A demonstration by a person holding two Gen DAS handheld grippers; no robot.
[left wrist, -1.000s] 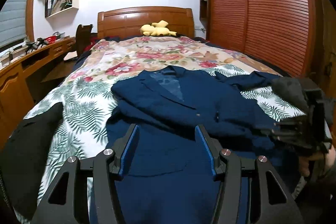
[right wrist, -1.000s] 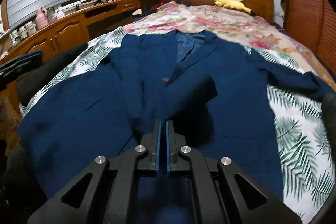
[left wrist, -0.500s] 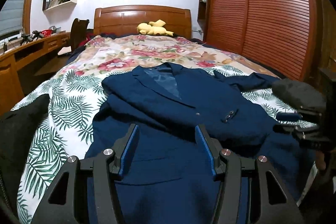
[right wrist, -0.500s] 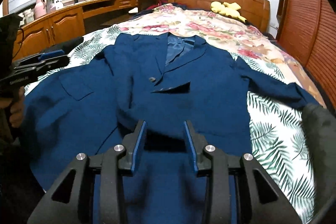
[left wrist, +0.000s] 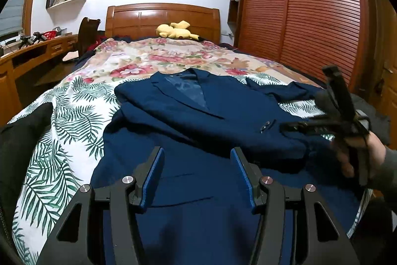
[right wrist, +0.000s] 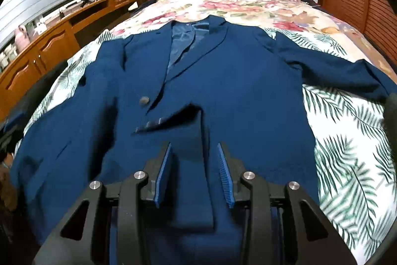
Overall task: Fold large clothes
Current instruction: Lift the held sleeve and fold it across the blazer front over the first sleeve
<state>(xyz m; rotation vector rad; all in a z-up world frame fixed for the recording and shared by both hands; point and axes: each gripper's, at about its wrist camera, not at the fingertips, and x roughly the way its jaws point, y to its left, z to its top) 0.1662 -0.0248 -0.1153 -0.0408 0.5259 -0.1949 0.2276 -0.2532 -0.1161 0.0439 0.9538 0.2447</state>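
Note:
A navy blue suit jacket lies face up on the bed, collar toward the headboard, its front panel folded across the chest. My left gripper hangs open over the jacket's lower part, nothing between its fingers. My right gripper is opening its jaws; a narrow fold of the jacket runs between them, and the pads stand clear of it. The right sleeve stretches out over the leaf-print sheet. A hand carries the right gripper at the right edge of the left wrist view.
The bed has a leaf-print sheet and a floral cover beyond. A yellow plush toy rests by the wooden headboard. A wooden desk and chair stand left, louvred wardrobe doors right. Dark cloth lies at the bed's left corner.
My right gripper was shut on the jacket's fabric and has opened; the fold now lies loose on the jacket. That gripper pulled sideways. My left gripper sank a little toward the jacket.

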